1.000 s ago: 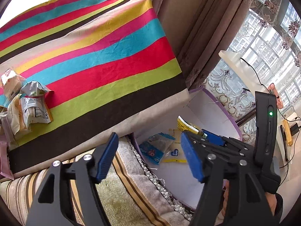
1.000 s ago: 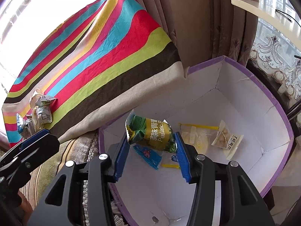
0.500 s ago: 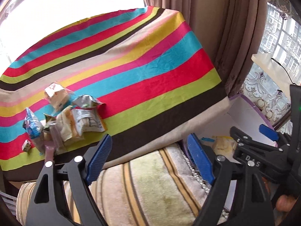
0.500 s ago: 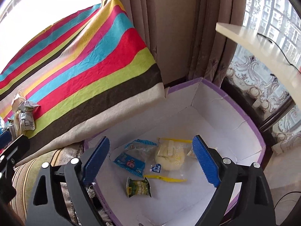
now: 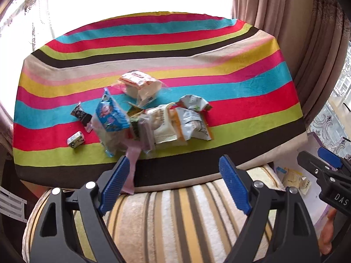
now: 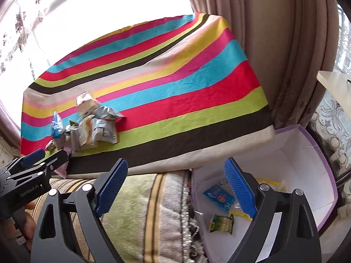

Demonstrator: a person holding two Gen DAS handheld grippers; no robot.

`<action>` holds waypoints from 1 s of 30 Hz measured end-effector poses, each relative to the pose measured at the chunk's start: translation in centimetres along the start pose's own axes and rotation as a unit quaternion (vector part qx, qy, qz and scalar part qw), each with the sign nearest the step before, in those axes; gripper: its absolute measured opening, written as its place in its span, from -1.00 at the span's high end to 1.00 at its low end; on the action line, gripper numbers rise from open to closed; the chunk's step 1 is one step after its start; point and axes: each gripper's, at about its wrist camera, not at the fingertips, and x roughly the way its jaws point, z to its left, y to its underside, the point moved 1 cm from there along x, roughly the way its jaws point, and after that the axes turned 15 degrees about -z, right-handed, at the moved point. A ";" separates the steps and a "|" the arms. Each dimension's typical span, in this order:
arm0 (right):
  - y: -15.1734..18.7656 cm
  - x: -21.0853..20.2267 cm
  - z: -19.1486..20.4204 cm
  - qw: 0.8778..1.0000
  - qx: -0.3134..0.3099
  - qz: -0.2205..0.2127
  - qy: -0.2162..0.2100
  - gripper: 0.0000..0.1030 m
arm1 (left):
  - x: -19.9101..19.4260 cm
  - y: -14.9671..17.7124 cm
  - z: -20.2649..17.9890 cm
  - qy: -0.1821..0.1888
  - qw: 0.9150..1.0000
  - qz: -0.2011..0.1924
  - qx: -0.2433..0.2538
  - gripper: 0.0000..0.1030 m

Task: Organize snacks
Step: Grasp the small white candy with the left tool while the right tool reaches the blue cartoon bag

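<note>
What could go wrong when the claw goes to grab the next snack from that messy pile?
1. The snack pile is jumbled and overlapping, so the left gripper, jaws wide open, might pinch two packets at once.
2. A pink packet hangs over the edge of the striped cloth; a nudge could drop it.
3. The box sits low beside the table, so a carried snack might miss it.

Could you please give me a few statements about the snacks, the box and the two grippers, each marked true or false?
1. The green snack packet lies inside the white box with the purple rim. True.
2. The right gripper holds a packet. False: its jaws stand open and empty.
3. A heap of snack packets rests on the striped tablecloth. True.
4. The left gripper grips the blue packet. False: open, nothing between its jaws.
5. The box is empty. False: several packets lie inside.
</note>
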 end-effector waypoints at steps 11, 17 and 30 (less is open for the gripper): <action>0.5 1.7 5.2 0.998 -0.038 0.029 -0.031 -0.70 | -1.8 1.6 11.8 -0.071 0.991 0.001 -0.116 -0.62; 0.6 2.9 7.0 0.998 -0.051 0.038 -0.030 -0.70 | -1.6 2.2 15.9 -0.087 0.982 0.005 -0.169 -0.62; 0.5 5.0 13.2 0.991 -0.117 0.023 -0.052 -0.69 | 3.6 0.9 19.3 -0.096 0.968 0.020 -0.231 -0.26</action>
